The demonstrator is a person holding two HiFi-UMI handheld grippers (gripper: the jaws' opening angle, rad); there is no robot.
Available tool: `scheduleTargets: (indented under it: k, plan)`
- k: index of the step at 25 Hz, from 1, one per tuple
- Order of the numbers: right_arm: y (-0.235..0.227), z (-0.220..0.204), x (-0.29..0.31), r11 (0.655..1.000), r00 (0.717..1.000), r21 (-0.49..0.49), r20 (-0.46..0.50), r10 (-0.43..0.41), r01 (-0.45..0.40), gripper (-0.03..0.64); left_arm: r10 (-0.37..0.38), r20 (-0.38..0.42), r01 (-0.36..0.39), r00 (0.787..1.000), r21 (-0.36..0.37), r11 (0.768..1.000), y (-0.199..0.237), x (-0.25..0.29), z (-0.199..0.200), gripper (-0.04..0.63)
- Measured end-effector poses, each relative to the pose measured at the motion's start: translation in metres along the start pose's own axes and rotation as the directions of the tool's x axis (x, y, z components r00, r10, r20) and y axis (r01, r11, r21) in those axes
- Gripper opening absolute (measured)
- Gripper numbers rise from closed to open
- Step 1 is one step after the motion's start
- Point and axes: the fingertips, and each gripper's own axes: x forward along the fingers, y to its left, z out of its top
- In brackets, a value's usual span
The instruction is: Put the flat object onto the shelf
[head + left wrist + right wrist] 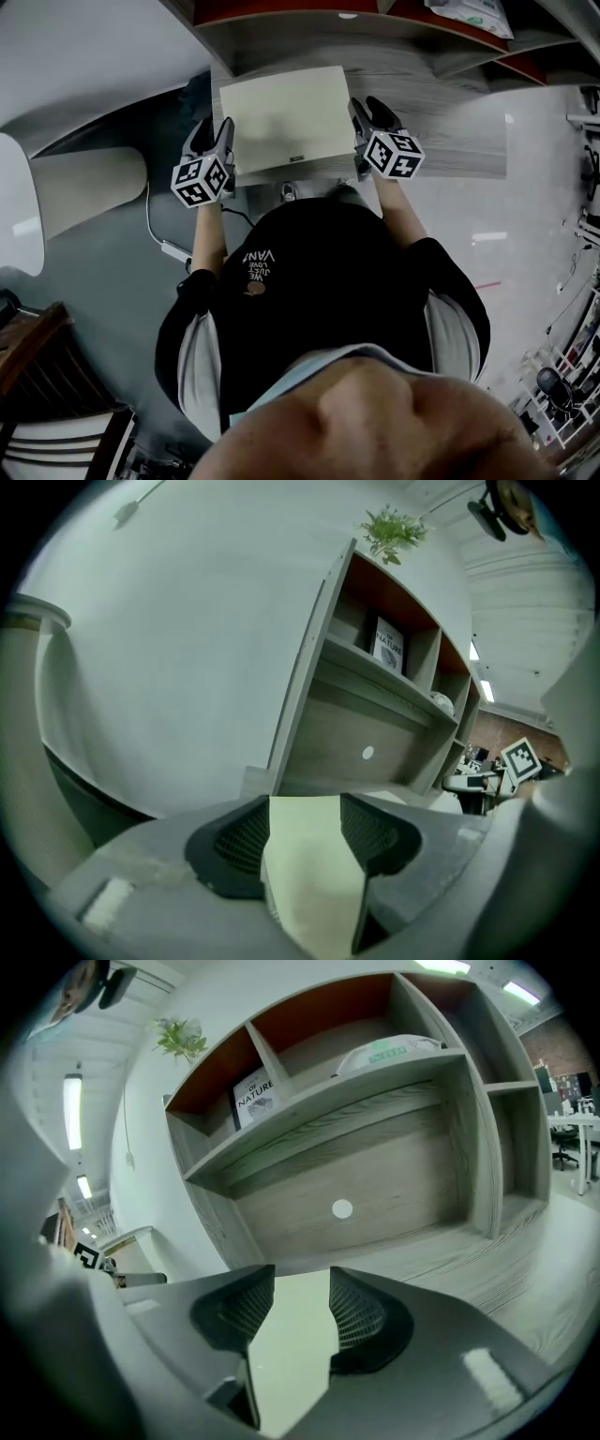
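**A:** Where is the flat object now?

**B:** It lies on the shelf, on the wide lower board near the person. The left gripper is at its left edge and the right gripper at its right edge. Both have their jaws spread, with the edge between them but not pinched.

**A:** How would it handle?

**B:** It looks like a thin, stiff, light and smooth panel, so it may slip. It is probably best gripped at the two opposite side edges and kept level.

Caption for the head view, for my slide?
Pale flat board on the wood shelf, left tongs and right tongs open at its side edges.
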Motion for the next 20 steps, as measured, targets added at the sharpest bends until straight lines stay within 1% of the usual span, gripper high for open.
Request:
scheduleTargets:
  k: [4,7,13,17,20]
  plan:
    - [-0.008,-0.006,0.017,1.000,0.999,-0.002,-0.049,0.010,-0.011,0.198,0.023,-0.046,-0.026,0.999,-0.054,0.998,0.012,0.011,-0.013,0.279]
    - [-0.013,-0.013,0.030,1.000,0.996,0.004,-0.089,0.024,-0.024,0.212,0.036,-0.075,-0.043,0.997,-0.093,0.995,0.020,0.016,-0.023,0.298]
    - [-0.021,-0.024,0.057,0.998,0.986,0.032,-0.151,0.065,-0.060,0.247,0.014,-0.109,-0.034,0.994,-0.189,0.981,0.025,0.030,-0.032,0.336]
    - [-0.028,-0.033,0.073,0.995,0.977,0.056,-0.195,0.091,-0.082,0.252,0.001,-0.152,-0.033,0.988,-0.208,0.978,0.026,0.042,-0.038,0.339]
    - [-0.033,-0.041,0.081,0.992,0.967,0.095,-0.233,0.104,-0.084,0.252,-0.020,-0.183,-0.019,0.983,-0.211,0.977,0.025,0.051,-0.043,0.339]
